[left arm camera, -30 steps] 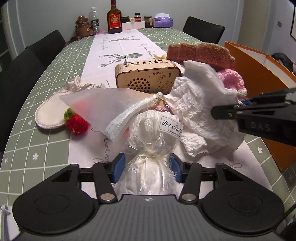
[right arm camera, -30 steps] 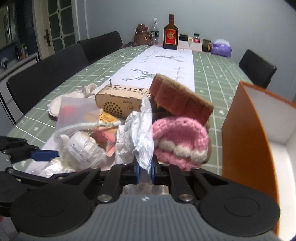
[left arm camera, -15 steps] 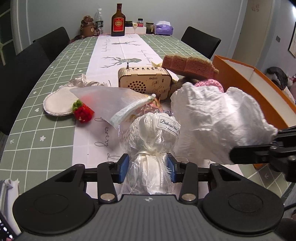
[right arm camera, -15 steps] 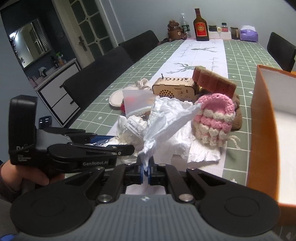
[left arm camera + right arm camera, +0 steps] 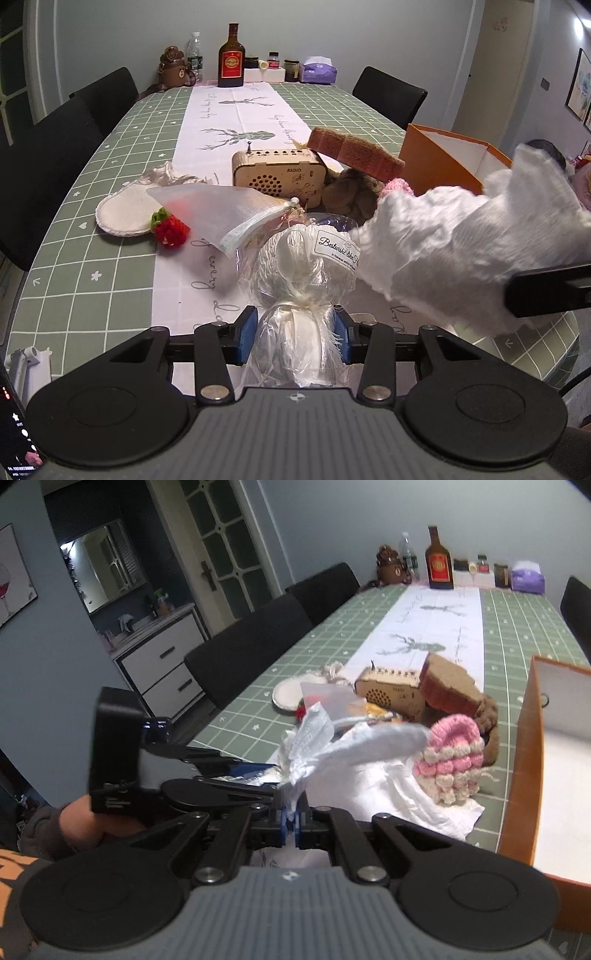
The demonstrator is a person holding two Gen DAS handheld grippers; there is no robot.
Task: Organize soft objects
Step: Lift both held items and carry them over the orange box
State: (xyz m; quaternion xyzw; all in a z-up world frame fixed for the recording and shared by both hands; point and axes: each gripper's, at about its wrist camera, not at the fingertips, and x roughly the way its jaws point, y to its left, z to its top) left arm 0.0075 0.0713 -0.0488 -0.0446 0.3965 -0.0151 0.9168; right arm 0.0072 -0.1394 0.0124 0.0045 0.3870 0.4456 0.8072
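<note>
Green checked cloth with a white runner covers the long surface (image 5: 92, 258). An orange box (image 5: 524, 768) stands at its near right. Crumpled white paper (image 5: 461, 243) hangs lifted over the surface's near right edge, beside the box — the right hand-held gripper (image 5: 291, 821) has its jaws pinched together on it. A wooden radio (image 5: 279, 181) sits mid-runner with a brown sponge (image 5: 351, 151) propped at its right. A pink-and-cream knitted hat (image 5: 448, 764) lies beside the box. Nearest, the left hand-held gripper (image 5: 293, 332) is clamped on a cellophane-wrapped white bundle (image 5: 299, 273) — its jaws have just been closing.
</note>
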